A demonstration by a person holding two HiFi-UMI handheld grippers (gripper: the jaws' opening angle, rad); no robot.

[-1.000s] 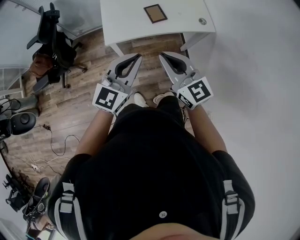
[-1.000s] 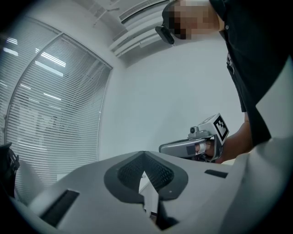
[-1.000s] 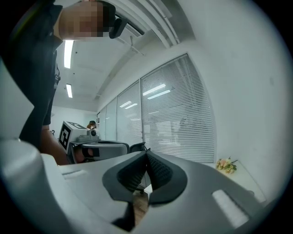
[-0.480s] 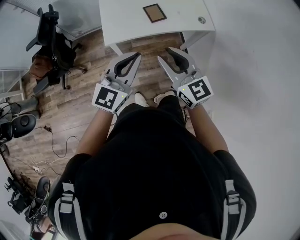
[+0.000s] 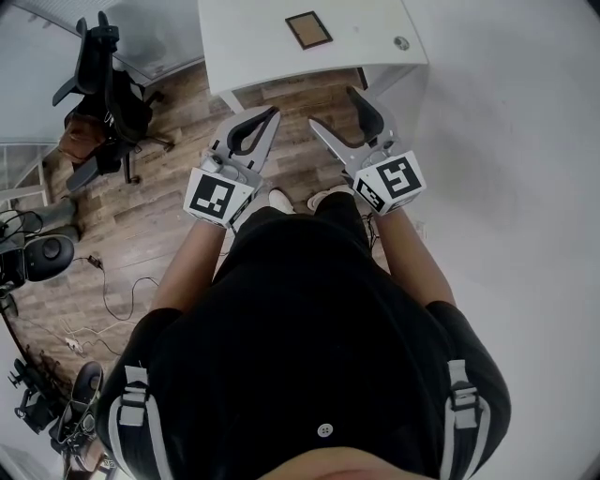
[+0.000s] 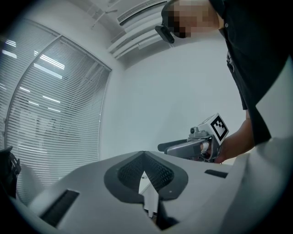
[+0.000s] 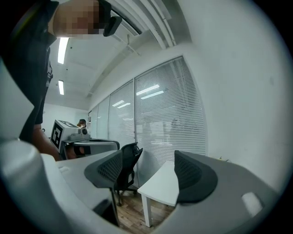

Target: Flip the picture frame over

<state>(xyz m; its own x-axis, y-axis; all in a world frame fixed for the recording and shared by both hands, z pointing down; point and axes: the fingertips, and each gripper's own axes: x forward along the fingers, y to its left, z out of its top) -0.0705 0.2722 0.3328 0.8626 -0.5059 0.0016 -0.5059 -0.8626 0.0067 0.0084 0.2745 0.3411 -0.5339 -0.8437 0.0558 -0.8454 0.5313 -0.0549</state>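
Head view: picture frame (image 5: 309,28) on table (image 5: 248,52), both grippers short of it

The picture frame lies flat on the white table, near its middle. A small round object (image 5: 401,42) sits well apart from it, toward the right corner. Both grippers are held level over the wooden floor (image 5: 169,216), short of the table edge.

Left gripper (image 5: 274,112): jaws closed tip to tip, nothing gripped.

Right gripper (image 5: 335,106): jaws have just been opening and stand wide apart, released, nothing between the pads.

An office chair (image 5: 103,84) stands left of the table.
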